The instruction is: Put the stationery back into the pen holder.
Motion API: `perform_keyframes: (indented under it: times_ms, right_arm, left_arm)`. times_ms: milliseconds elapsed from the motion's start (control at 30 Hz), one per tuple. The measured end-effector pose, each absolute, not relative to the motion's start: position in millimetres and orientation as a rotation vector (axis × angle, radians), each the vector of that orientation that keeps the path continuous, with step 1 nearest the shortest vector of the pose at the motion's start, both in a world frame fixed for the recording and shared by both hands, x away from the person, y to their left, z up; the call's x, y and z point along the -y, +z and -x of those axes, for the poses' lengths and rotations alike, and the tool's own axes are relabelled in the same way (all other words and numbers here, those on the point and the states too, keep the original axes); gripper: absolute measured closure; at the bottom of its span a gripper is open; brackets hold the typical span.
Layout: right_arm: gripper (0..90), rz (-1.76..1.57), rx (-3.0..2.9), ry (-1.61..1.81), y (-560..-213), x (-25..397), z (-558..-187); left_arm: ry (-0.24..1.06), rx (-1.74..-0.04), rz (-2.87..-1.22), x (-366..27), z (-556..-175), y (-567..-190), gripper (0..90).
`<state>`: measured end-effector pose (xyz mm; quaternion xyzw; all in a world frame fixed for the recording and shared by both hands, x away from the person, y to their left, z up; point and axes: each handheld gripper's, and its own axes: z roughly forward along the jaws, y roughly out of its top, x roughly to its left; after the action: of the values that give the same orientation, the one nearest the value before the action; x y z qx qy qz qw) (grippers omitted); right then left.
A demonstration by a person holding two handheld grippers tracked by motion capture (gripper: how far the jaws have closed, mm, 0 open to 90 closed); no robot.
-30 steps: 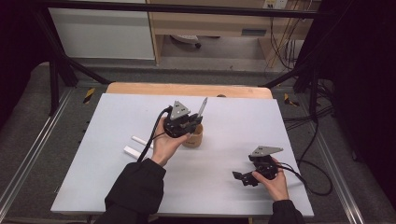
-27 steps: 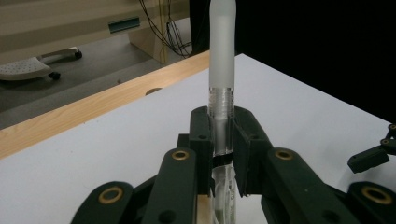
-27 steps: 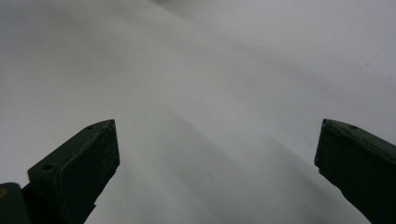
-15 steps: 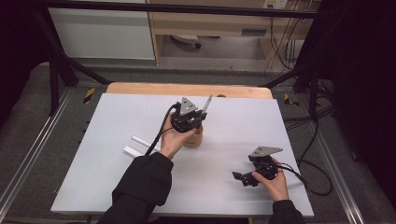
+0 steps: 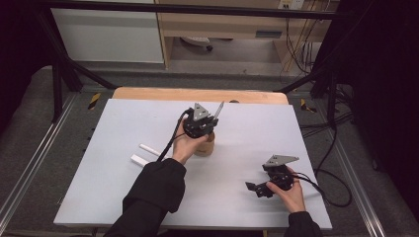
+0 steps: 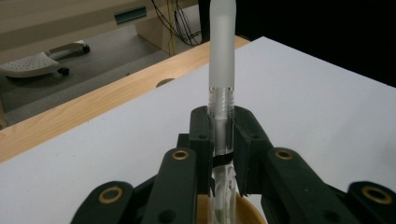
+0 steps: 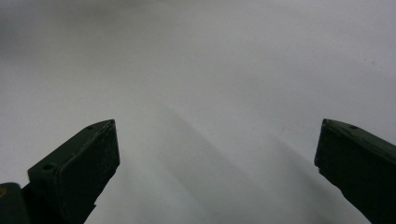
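While the right claw (image 5: 258, 187) lies idle on the near right of the tabletop (image 5: 108, 197), its jaws wide apart over bare white surface, the left claw (image 5: 213, 120) has shifted a little to the right and farther from the person over the last second. It stays clamped on a tube (image 6: 221, 88), which it carries above a cup (image 5: 206, 145) at the middle of the tabletop. In the left gripper view the tube's lower end sits over the cup's mouth (image 6: 247, 210), so the move reads as either lifting the tube out or lining it up to go in; the pictures do not settle which.

The tube is a slim cylinder of clear plastic or glass, with fine threads partway up and a frosted, translucent upper part. The cup is round and tan, wood-like. Two short white sticks (image 5: 143, 154) lie flat to the left of the cup, near each other. The tabletop is a matte white sheet on a pale wooden board whose far edge (image 5: 148, 94) shows. Both claws are matte black with brass-coloured pivots.
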<state>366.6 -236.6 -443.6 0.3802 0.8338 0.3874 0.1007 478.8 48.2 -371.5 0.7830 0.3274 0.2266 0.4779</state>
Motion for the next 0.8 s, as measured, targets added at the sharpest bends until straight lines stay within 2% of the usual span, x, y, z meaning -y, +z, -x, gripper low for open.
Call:
perform_keyframes:
  times_ms: [800]
  right_arm:
    - [0.8, -1.112, -2.472, 1.136, -445.2, 235.7, -366.9]
  left_arm:
    - [0.515, -0.774, -1.97, -57.7, -475.8, -388.2, 78.2]
